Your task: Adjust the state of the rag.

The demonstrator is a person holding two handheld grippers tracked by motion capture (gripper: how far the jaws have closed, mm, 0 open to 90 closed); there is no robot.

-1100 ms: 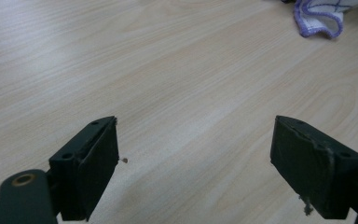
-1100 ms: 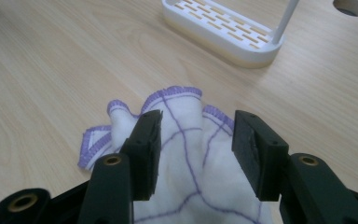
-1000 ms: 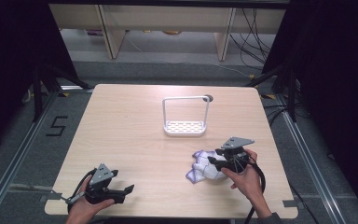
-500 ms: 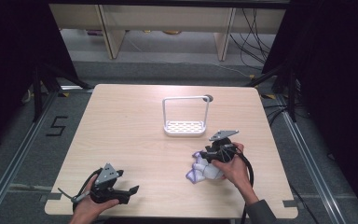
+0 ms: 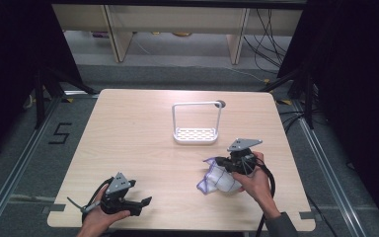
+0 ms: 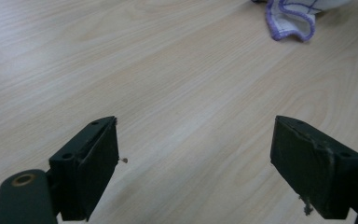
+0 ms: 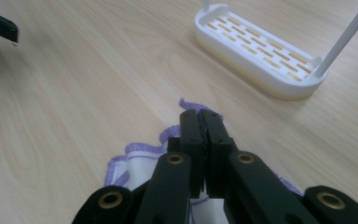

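Since 1 second ago the right claw (image 5: 225, 163) has shifted up the desk (image 5: 128, 138), away from the person and toward the rack, and its jaws have just been closing; the cloth (image 5: 216, 178) has come along with it.

Nearest the person, the left claw (image 5: 140, 205) sits low at the desk's front edge, held in the left hand (image 5: 98, 219), its 2 jaws standing wide apart over bare wood with nothing between them. From the left gripper view the cloth's purple hem (image 6: 291, 21) shows well off ahead of it.

Further in, on the right, the right hand (image 5: 254, 180) holds the right claw with its 2 jaws pressed together, and the right gripper view shows them clamped on a fold of the white, purple-edged cloth. The rest of the cloth bunches beneath and on the person's side of the claw, touching the desk.

Beyond that stands the white rack (image 5: 196, 134) with its tall wire handle, near the claw but apart from the cloth.
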